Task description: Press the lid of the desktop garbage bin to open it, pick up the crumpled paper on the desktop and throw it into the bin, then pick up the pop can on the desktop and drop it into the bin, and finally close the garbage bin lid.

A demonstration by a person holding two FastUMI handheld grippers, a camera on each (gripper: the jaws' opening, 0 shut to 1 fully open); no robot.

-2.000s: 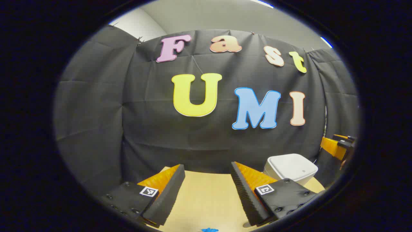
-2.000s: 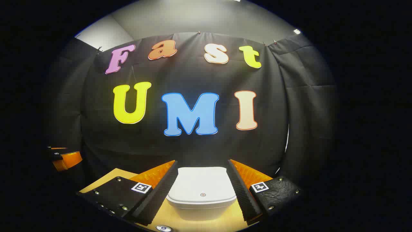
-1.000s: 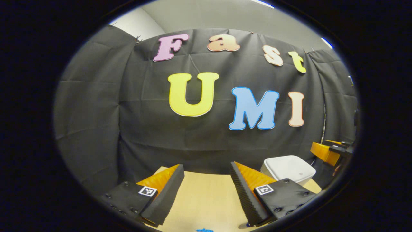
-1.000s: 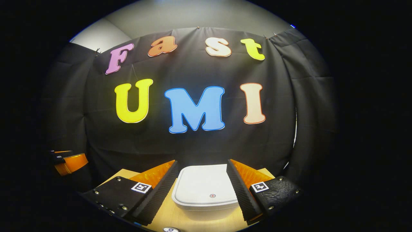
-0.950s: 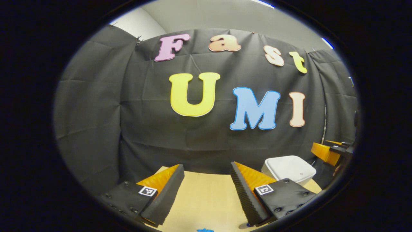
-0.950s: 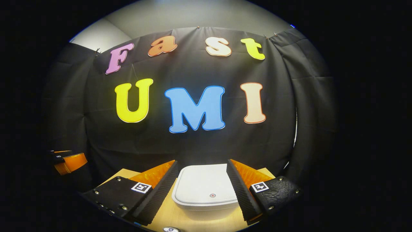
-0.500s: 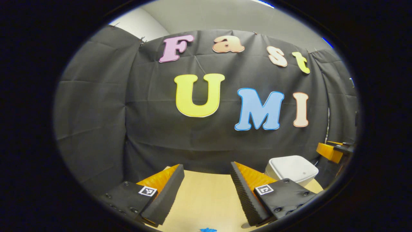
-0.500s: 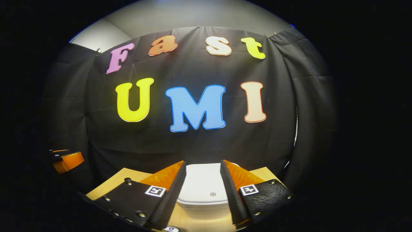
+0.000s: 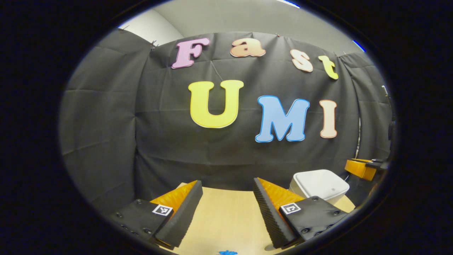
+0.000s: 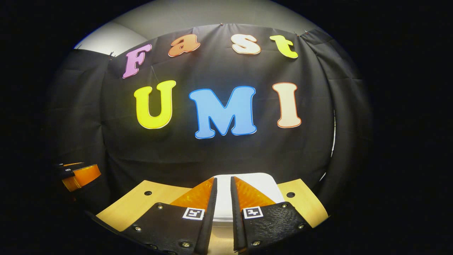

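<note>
Broadly, the pale wooden surface (image 9: 226,212) carried the white garbage bin (image 9: 320,184) at its far right, lid down. Left tongs (image 9: 226,212) hovered wide apart over bare wood, holding nothing. Right tongs (image 10: 222,209) stood narrowed to a thin slit over the bin's lid (image 10: 258,184), gripping nothing.

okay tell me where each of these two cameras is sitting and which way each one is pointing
Left gripper view: rides on the left gripper, facing the booth's cloth wall across the wooden desktop; its own fingers spread wide at the bottom, the white garbage bin off to the right.
Right gripper view: rides on the right gripper, facing the same wall, its fingers nearly together over the bin's closed lid.
Shared: the bin, the desktop, and each view catches the other gripper at its edge.
</note>
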